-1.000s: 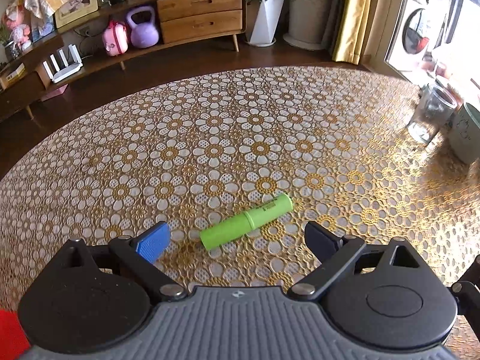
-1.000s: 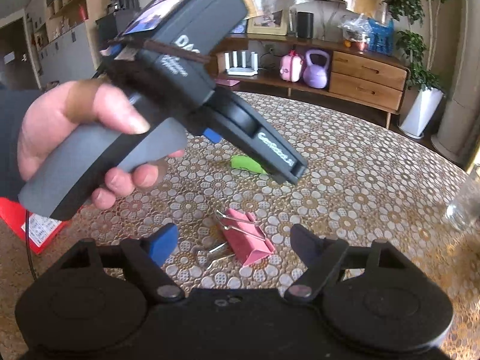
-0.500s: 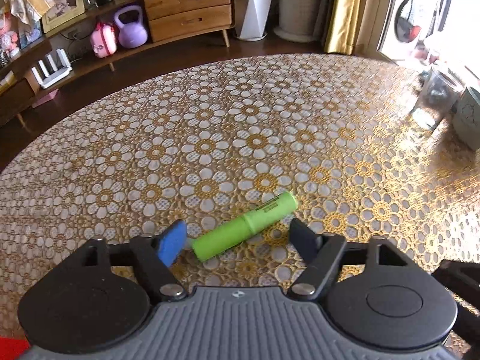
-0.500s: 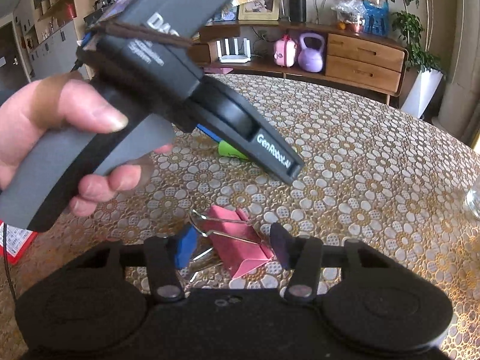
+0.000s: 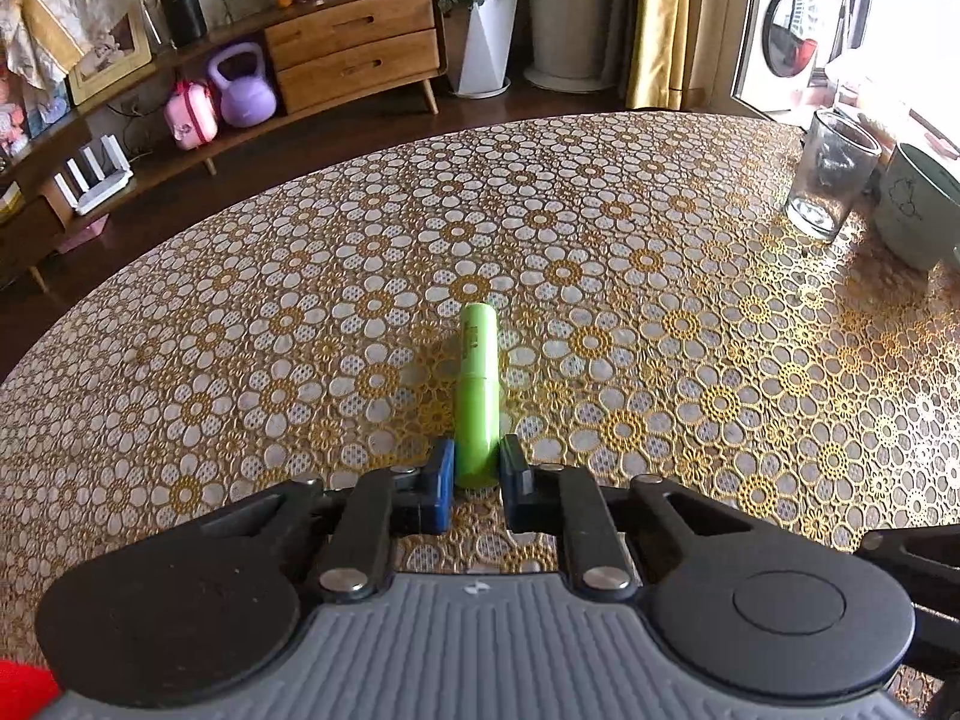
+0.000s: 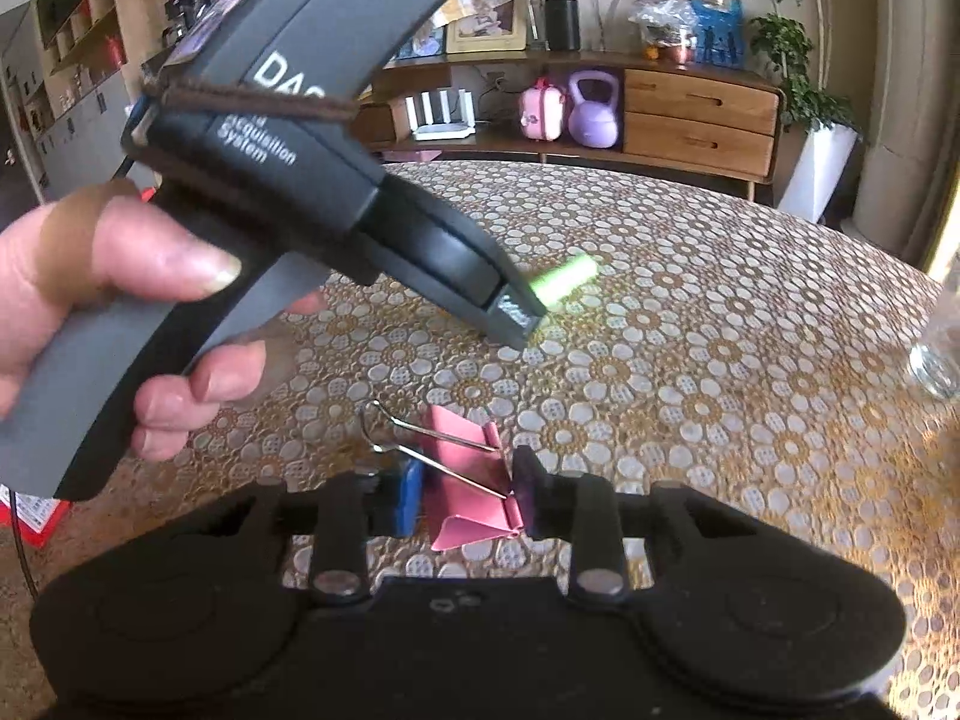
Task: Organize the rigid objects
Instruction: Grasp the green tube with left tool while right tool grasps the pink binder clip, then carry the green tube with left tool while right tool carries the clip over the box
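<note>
Since the earlier frame both tools have closed, and the green cylinder (image 5: 477,396) has turned from lying slantwise to pointing straight away between the pads. The left gripper (image 5: 474,471) now clamps its near end; the rest of the cylinder lies on the table (image 5: 660,252), toward the middle. The right gripper (image 6: 465,495) is closed on the pink binder clip (image 6: 465,474), whose wire handles stick out to the left. Only the right view shows the hand (image 6: 114,294) holding the left tool; only the left view shows the glass (image 5: 831,174) and bowl (image 5: 915,210) near the far right edge.
</note>
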Demonstrator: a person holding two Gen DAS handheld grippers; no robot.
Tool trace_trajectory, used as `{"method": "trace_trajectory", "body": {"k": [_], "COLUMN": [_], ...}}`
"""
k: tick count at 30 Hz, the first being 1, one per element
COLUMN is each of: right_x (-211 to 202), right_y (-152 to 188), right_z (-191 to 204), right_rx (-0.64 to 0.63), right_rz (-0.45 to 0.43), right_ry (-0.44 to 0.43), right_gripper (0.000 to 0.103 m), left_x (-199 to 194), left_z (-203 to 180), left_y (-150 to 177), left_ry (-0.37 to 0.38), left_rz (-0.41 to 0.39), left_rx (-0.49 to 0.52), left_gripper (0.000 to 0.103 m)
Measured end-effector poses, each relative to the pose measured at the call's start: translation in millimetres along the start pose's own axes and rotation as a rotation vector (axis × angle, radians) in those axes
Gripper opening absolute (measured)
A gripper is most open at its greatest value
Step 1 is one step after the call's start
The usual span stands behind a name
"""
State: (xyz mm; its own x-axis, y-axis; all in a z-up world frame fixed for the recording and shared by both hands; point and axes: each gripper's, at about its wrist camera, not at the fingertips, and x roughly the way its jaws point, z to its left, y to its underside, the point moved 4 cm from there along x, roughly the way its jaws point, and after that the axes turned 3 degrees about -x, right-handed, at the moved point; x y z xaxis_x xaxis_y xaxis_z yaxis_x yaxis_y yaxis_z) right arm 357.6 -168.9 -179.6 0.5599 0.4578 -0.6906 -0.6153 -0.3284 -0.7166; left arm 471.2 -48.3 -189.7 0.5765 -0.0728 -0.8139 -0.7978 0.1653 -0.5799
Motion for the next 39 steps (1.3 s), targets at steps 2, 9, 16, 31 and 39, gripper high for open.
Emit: {"method": "trace_trajectory", "body": {"k": [2, 9, 16, 31, 39], "right_x": [-9, -49, -86, -164, -186], "right_y": [1, 12, 22, 26, 9], "right_z": [-1, -1, 9, 47, 86], "right_rx": [0.019, 0.083, 0.147, 0.209, 0.187], "right_rz": [-0.008, -0.032, -0.044, -0.118, -0.170], "right_ry": [-0.003, -0.001, 0.011, 0.025, -0.001], "right_gripper": [0.030, 0.030, 0.030, 0.030, 0.030], "left_x": [-5, -41, -88, -200, -261], "left_z": [2, 1, -7, -14, 0], "left_y": [3, 21, 48, 118, 147], "left_ry": [0.002, 0.040, 0.067, 0.082, 0.045], "left_rz": [-0.003, -0.011, -0.016, -0.074, -0.159], "left_rx": [-0.014, -0.087, -0.120, -0.161, -0.140], "left_gripper": [0.016, 0.015, 0.015, 0.015, 0.015]}}
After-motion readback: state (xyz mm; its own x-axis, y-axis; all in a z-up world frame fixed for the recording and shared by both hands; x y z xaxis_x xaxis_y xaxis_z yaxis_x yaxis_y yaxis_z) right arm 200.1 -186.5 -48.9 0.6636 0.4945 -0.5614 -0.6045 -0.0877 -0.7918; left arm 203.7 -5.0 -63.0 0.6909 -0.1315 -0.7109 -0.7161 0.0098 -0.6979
